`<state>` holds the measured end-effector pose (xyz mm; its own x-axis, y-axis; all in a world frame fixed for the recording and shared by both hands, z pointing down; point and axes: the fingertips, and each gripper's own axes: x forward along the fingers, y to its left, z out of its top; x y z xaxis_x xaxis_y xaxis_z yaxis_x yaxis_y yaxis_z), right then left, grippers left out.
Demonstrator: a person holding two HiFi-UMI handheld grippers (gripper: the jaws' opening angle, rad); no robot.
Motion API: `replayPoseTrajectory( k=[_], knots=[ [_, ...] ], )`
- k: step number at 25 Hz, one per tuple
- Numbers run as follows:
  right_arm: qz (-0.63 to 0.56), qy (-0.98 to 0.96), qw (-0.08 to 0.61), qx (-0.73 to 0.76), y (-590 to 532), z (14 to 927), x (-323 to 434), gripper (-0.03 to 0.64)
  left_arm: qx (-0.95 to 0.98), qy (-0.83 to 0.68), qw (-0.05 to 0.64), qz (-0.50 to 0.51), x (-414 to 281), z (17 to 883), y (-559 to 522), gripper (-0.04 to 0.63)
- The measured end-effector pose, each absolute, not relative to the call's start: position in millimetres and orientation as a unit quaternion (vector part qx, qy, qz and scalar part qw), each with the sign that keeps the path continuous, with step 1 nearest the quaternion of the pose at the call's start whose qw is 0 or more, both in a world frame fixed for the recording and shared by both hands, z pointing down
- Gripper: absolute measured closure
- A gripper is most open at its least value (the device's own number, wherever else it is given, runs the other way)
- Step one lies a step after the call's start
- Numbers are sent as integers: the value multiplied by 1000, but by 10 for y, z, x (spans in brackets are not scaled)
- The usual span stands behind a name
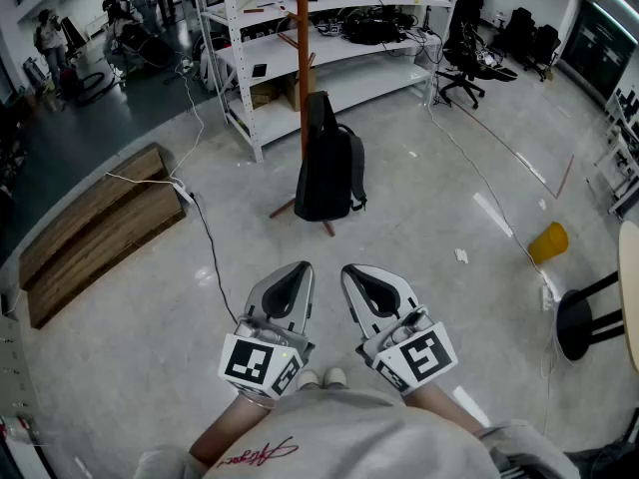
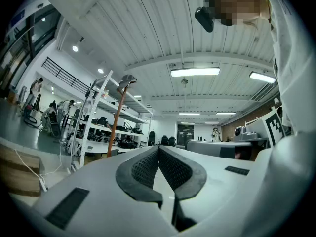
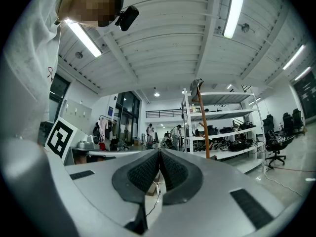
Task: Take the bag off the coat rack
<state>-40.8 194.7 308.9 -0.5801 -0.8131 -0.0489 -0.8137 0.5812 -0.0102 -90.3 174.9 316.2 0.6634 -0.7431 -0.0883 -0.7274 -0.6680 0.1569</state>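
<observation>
A black backpack (image 1: 325, 163) hangs on the orange wooden coat rack (image 1: 302, 58), a few steps ahead of me on the concrete floor. The rack's pole shows in the left gripper view (image 2: 115, 125) and in the right gripper view (image 3: 202, 125); the bag is hidden in both. My left gripper (image 1: 299, 270) and right gripper (image 1: 351, 272) are held side by side close to my body, well short of the bag. Both have their jaws shut with nothing between them, as the left gripper (image 2: 158, 149) and right gripper (image 3: 159, 152) views show.
White metal shelving (image 1: 300, 38) with gear stands right behind the rack. Wooden boards (image 1: 95, 230) lie at the left, with a cable (image 1: 205, 233) trailing across the floor. A yellow bucket (image 1: 548, 241), a black stool (image 1: 584, 317) and office chairs (image 1: 469, 58) are at the right.
</observation>
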Motion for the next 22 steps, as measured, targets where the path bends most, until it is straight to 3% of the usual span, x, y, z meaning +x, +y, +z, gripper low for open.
replayPoseTrajectory(
  k=[22],
  knots=[
    [13, 891, 39, -453, 1857, 3026, -216, 597, 908, -409, 49, -75, -730, 3139, 1636, 577]
  ],
)
